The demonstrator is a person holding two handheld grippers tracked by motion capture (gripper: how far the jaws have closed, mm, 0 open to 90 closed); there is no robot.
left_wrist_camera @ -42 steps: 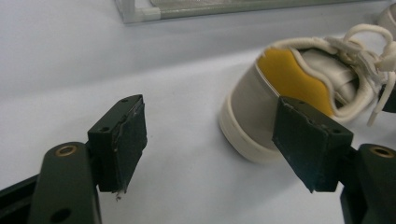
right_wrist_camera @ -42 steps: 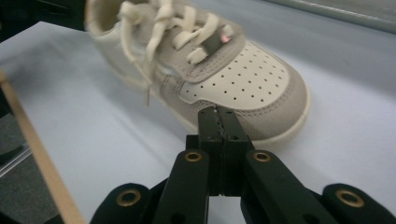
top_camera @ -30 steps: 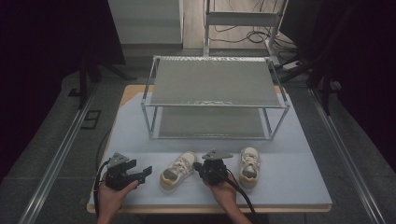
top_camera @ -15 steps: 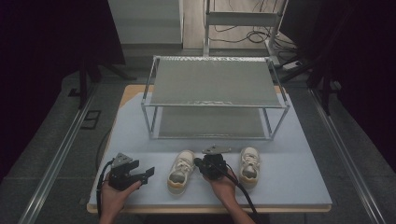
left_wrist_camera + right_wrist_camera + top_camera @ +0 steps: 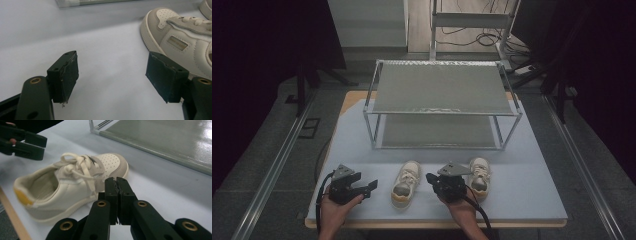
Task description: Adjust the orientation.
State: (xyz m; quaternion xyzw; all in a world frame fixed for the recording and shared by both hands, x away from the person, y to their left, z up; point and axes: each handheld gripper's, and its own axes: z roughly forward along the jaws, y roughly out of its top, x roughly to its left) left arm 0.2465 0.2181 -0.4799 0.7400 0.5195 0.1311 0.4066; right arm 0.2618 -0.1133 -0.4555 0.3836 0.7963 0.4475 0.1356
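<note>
While its two black jaws stand spread wide with bare mat between them, the left gripper [image 5: 112, 82] rests low on the table [image 5: 532, 200], just to the left of the near shoe [image 5: 406, 183] and pinching nothing. In the left gripper view that shoe's pale side lies just past the right-hand jaw, close to it, though whether they touch cannot be told. The right gripper [image 5: 116, 185] sits on the other side of the near shoe, its jaws pressed flat together with nothing held, their tips pointing at the shoe's side close by the laces. The near shoe is cream and grey, with a yellow patch at the heel; it lies upright on the mat, toe pointing away from the person. Right of it, beyond the right gripper, the second shoe [image 5: 479, 172] stands the same way. Behind the near shoe, farther from the person, stands a two-shelf metal rack [image 5: 442, 87], well apart from it.
</note>
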